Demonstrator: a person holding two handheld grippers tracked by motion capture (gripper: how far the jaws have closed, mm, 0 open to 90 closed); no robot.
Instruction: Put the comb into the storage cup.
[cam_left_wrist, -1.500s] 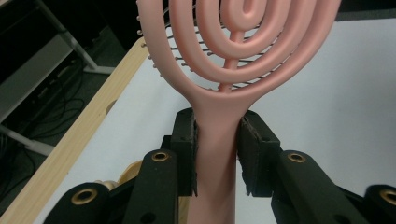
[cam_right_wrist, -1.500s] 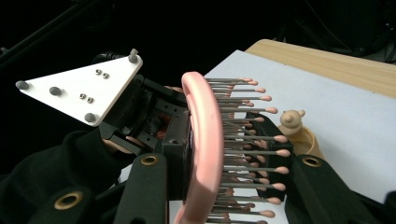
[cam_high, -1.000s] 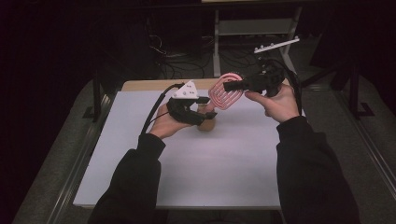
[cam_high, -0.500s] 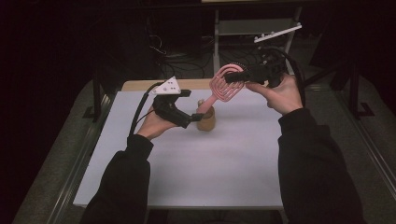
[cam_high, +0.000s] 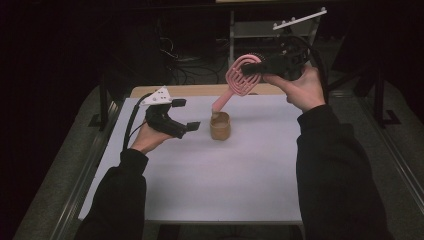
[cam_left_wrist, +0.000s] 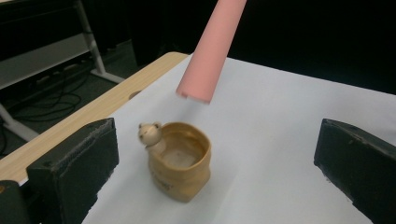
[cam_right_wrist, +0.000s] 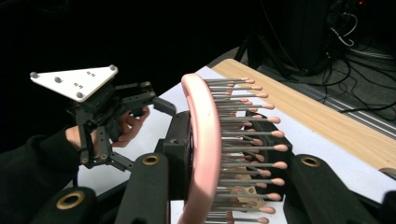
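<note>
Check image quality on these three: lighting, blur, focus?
High view: dim, black surround past the white table; pink hairbrush and cup readable but soft. Left gripper view: well lit, bear cup fairly sharp, brush handle and near jaws soft. Right gripper view: bristles sharp, background dark, left gripper slightly soft.

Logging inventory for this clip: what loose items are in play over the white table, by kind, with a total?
Pink hairbrush: 1, clamped in the right gripper
Tan cup with a small bear figure: 1, standing on the table
Total: 2
</note>
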